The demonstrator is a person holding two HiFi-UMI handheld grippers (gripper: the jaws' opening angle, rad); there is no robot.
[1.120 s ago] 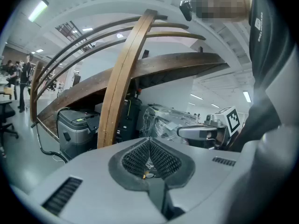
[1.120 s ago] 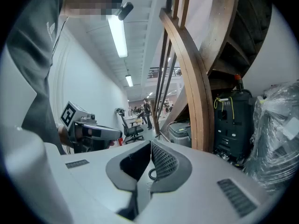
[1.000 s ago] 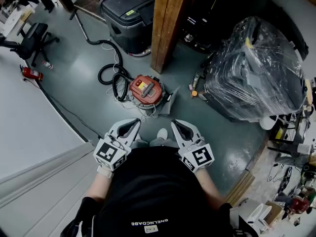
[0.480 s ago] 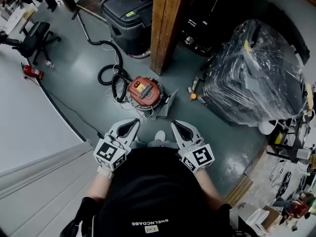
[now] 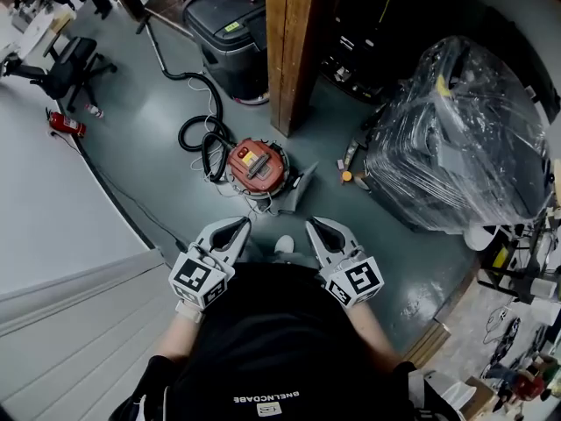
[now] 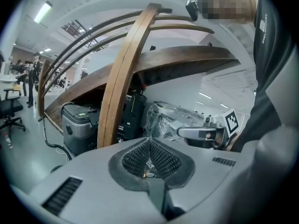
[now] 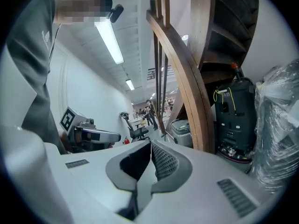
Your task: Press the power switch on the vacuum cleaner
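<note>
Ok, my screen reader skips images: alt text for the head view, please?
A small round red vacuum cleaner sits on the grey floor ahead of the person, whose left gripper and right gripper are held near the body, both shut and empty. A brown wooden post and a plastic-wrapped bundle stand beyond it.

Ahead of you a wooden post point(image 5: 294, 51) rising from the grey-green floor point(image 5: 149, 147), to your right a bulky load wrapped in clear plastic point(image 5: 456, 139), far left a black office chair point(image 5: 66, 68), near it a red fire extinguisher point(image 5: 66, 124) lying on the floor beside the white wall point(image 5: 53, 209).
</note>
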